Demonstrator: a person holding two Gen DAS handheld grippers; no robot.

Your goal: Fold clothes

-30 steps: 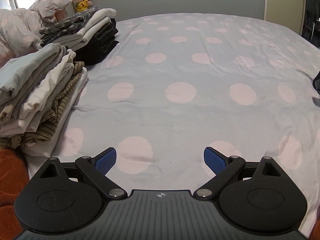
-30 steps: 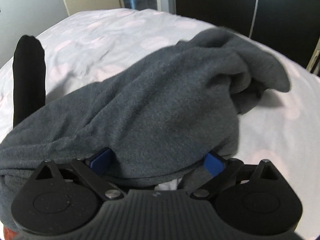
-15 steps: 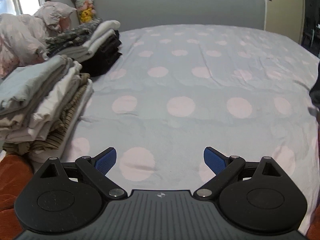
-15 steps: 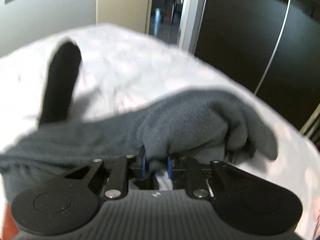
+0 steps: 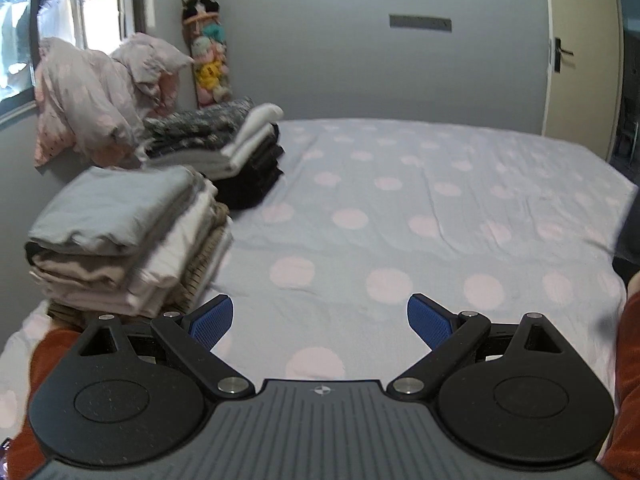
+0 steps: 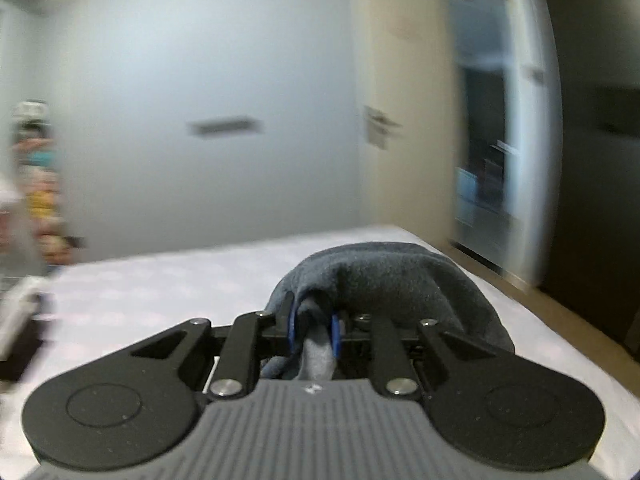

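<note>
My right gripper (image 6: 314, 326) is shut on a dark grey fleece garment (image 6: 384, 276), which bunches over the fingers and hangs down out of sight; it is lifted above the bed (image 6: 180, 280). My left gripper (image 5: 320, 320) is open and empty, held above the polka-dot sheet (image 5: 400, 216). A stack of folded pale clothes (image 5: 128, 236) lies just left of the left gripper. A second folded stack (image 5: 232, 152), dark below and white and patterned on top, lies behind it.
A heap of pink bedding (image 5: 100, 96) lies against the wall at far left by the window. Plush toys (image 5: 206, 64) hang on the far wall. A cream door (image 6: 400, 128) and a dark doorway (image 6: 484, 168) stand at the right, past the bed's edge.
My right gripper closed on the grey garment and rose with it, tilting up towards the wall. My left gripper lifted and tilted up too, staying open.
</note>
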